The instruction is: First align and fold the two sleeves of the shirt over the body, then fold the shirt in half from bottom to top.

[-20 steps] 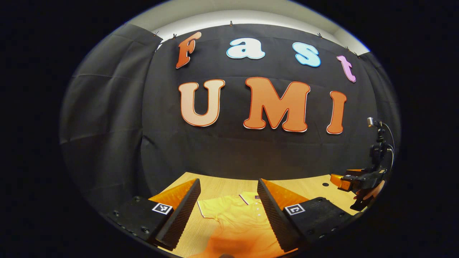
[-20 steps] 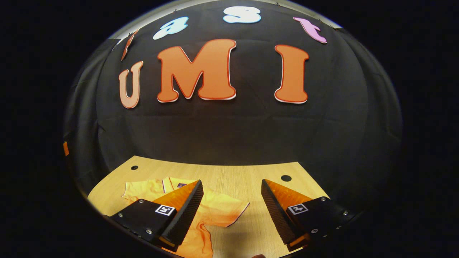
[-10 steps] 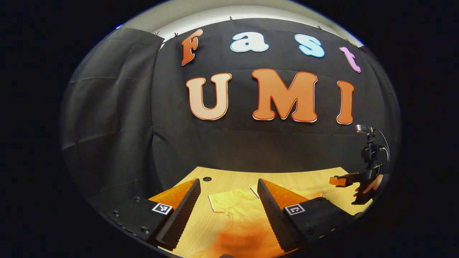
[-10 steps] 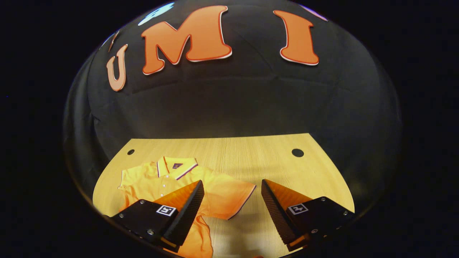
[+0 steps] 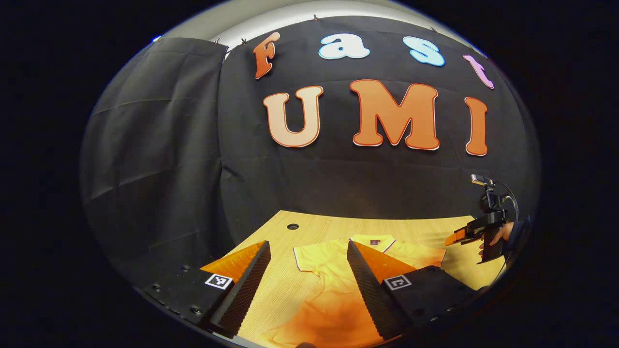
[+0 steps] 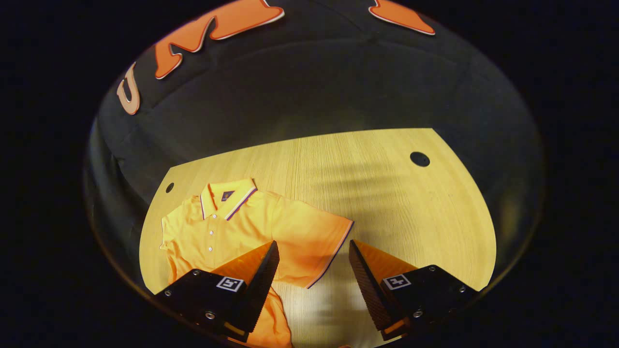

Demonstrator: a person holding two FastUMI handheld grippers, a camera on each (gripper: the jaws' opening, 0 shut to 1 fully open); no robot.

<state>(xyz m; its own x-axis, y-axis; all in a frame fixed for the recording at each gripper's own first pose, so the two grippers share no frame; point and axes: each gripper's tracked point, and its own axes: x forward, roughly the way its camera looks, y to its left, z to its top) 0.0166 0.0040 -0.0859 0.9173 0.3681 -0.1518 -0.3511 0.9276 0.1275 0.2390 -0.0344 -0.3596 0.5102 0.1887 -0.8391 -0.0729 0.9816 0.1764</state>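
Left gripper view: the left gripper (image 5: 308, 251) sits at the bottom with its jaws wide apart and nothing between them. Beyond and below the fingers, an orange-yellow polo shirt (image 5: 329, 285) lies flat on a light wooden table (image 5: 280, 285), its collar (image 5: 372, 239) toward the far edge. A small round hole (image 5: 292, 226) marks the table near the far left corner. At the far right, a hand (image 5: 493, 240) holds the right gripper (image 5: 457, 238) above the table; whether its jaws are apart cannot be told from here.

Right gripper view: the right gripper (image 6: 313, 249) looks down on the table (image 6: 387, 193), jaws wide apart and holding nothing. The shirt (image 6: 232, 232) lies on the left part of the table, collar (image 6: 227, 195) away from the camera, buttons down the front. One short sleeve (image 6: 314, 241) spreads out sideways, its trimmed edge lying between the two fingertips.
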